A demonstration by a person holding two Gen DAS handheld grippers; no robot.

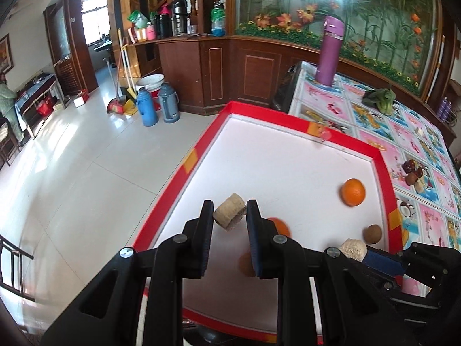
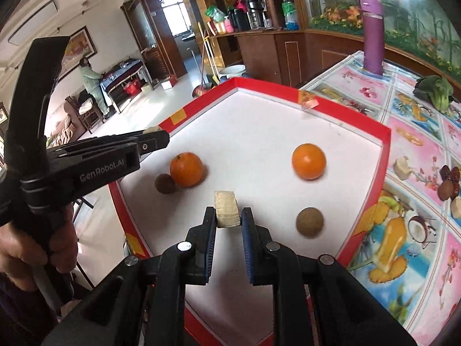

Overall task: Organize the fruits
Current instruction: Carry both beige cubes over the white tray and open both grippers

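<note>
Right now I am holding a pale, fibrous chunk in each tool over the red-rimmed tray [image 2: 386, 144]: my left tool [image 1: 229, 216] is clamping one cut piece [image 1: 229, 215] between its pads, and my right tool [image 2: 228, 216] is gripping a second piece [image 2: 227, 209] the same way, both lifted clear of the white floor of the tray. To do this step well, I judge I should be lowering each piece slowly and setting it next to its own kind, keeping the pressure light, since the chunks look soft and could crumble, and loosening only once they are resting flat. I am also minding the round fruit, which could roll if nudged. My right view is showing the layout best: one orange [image 2: 186, 169] touching a small brown fruit [image 2: 165, 184] on the left side, a second orange [image 2: 309, 161] and another brown fruit [image 2: 309, 222] well apart on the right, plus my hand [image 2: 31, 248] on the left handle. My left view is hiding that near pair behind its own pads, yet it is showing my right tool [image 1: 353, 249] coming in from the side with its chunk, and more of the flowered tabletop [image 1: 340, 106] beyond, where a purple bottle [image 1: 330, 50] is standing upright.
</note>
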